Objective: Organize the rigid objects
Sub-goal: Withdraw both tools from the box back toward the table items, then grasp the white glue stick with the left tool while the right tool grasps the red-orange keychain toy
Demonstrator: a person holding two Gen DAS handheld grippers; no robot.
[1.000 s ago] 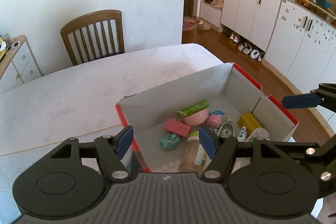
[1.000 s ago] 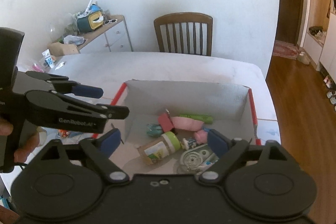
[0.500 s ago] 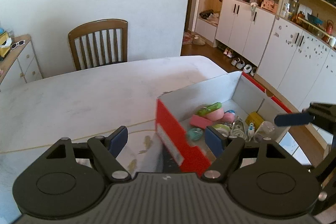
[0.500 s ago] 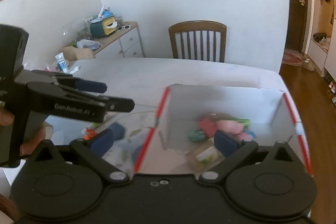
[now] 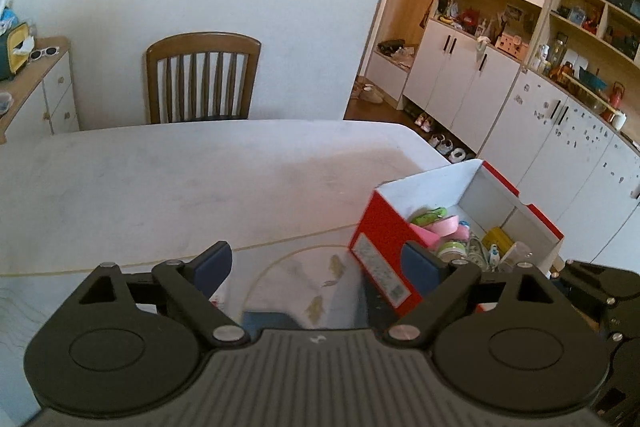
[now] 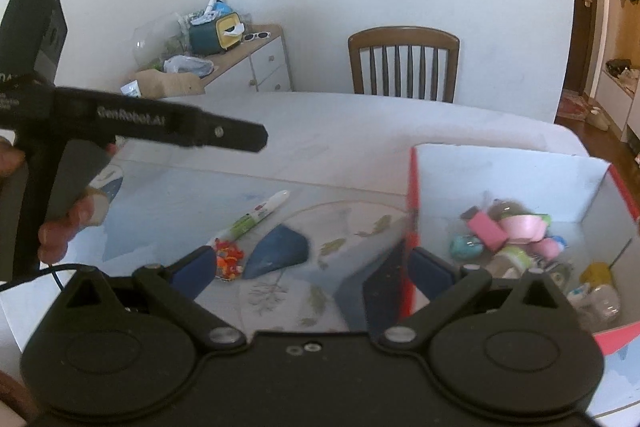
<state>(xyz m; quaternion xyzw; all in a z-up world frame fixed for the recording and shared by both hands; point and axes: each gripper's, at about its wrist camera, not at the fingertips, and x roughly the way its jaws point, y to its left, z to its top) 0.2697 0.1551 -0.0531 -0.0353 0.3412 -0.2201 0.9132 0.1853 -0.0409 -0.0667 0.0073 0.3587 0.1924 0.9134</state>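
A red cardboard box with white inner walls stands on the marble table and holds several small items, among them a pink block, a pink bowl and a yellow box. Left of the box on the table lie a white and green pen, a small orange-red item and a dark blue flat piece. My left gripper hovers over the table left of the box, its jaws opening with nothing between them. My right gripper is open and empty above the loose items.
A hand holds the left gripper at the left of the right wrist view. A wooden chair stands at the table's far side. A cluttered sideboard is at the left, white cupboards at the right.
Both grippers have moved left away from the box, which now sits at the right of both views. The left jaws have widened. The loose items on the table have come into view.
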